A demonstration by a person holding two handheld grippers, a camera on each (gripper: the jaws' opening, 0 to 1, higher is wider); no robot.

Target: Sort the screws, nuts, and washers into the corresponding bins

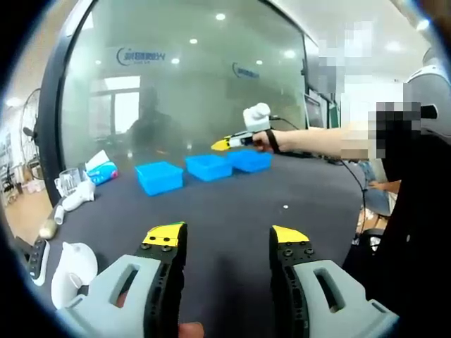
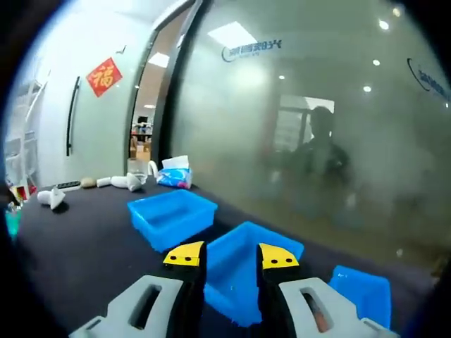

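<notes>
Three blue bins stand in a row at the far side of the dark table: left bin (image 1: pixel 160 176), middle bin (image 1: pixel 209 167), right bin (image 1: pixel 250 160). One small pale piece (image 1: pixel 285 207) lies alone on the table in front of them. My left gripper (image 1: pixel 227 236) is open and holds nothing, low over the near table. A hand holds my right gripper (image 1: pixel 229 143) above the middle and right bins. In the right gripper view, my right gripper (image 2: pixel 232 257) hangs over the middle bin (image 2: pixel 243 271), jaws apart with nothing between them. The left bin (image 2: pixel 171 216) and right bin (image 2: pixel 361 296) flank it.
A frosted glass wall (image 1: pixel 190 84) rises just behind the bins. A tissue pack (image 1: pixel 103 171), a glass (image 1: pixel 68 182) and white objects (image 1: pixel 74 271) crowd the table's left end. A person's arm (image 1: pixel 317 141) reaches in from the right.
</notes>
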